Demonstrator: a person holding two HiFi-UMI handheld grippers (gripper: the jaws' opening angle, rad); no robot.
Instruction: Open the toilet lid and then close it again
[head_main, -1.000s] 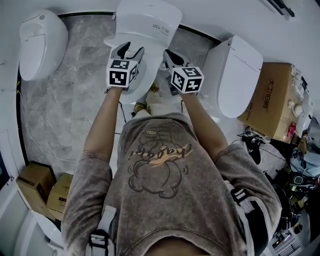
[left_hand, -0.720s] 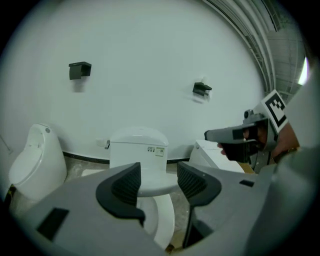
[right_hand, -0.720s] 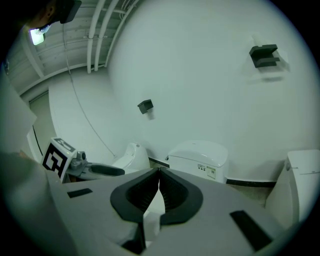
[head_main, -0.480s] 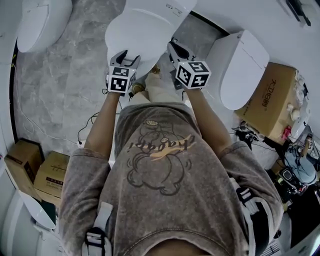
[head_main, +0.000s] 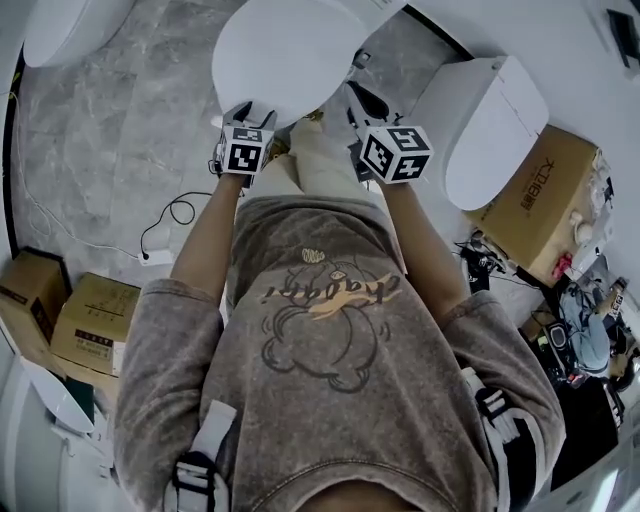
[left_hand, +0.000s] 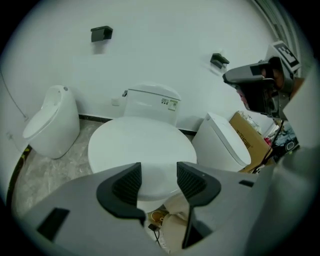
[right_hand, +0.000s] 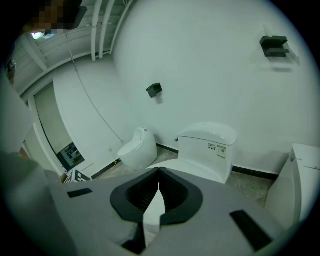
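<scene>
Lid ahead of left hand-held gripper

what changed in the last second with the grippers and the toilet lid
The left gripper sank and drew back from over the white oval toilet lid to its front edge, with its jaws apart and gripping nothing. The right gripper shifted slightly off the lid's right side, with its jaws together. The lid stayed closed, and nothing was taken hold of or let go.
</scene>
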